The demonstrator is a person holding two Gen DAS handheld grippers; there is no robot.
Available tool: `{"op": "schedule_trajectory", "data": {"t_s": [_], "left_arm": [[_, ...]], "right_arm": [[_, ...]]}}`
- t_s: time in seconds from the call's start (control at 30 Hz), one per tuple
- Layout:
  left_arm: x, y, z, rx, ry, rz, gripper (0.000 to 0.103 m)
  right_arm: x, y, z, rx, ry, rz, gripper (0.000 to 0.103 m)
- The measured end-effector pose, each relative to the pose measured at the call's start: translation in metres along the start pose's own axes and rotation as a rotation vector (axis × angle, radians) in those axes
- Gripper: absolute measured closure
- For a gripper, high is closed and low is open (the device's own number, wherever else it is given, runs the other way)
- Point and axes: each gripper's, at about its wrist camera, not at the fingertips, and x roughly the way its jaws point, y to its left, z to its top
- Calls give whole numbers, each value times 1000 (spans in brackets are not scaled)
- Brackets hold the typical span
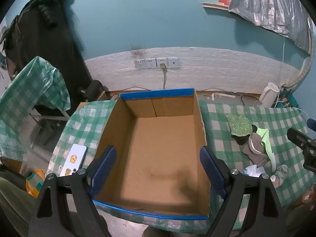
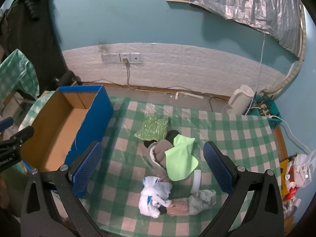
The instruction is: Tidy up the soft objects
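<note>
Both jaws gaped wide: the left hand-held gripper [image 1: 158, 169] hovered over the empty cardboard box [image 1: 158, 150], the right hand-held gripper [image 2: 153, 165] over the lime cloth [image 2: 180, 162] at centre frame, probably the first pick.

Both views are dim and carry a cool blue-green cast. Soft shadows fall on the brown floor of the open cardboard box with blue-taped rims [image 1: 158, 152], darkest at its near right. The clear plastic sheet over the green-and-white checked tablecloth [image 2: 227, 130] gives faint glare. Fisheye distortion bows the white embossed brick wall panel [image 2: 177, 63] and blackens the corners. Focus is fairly sharp centrally, softer toward the edges.
</note>
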Motion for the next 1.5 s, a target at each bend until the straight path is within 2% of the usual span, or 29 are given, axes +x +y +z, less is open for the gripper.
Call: {"op": "schedule_trajectory", "data": {"t_s": [1.5], "left_arm": [[-1, -3, -9, -22, -6, -10, 15]], "right_arm": [[2, 2, -1, -1, 10, 1, 2]]}}
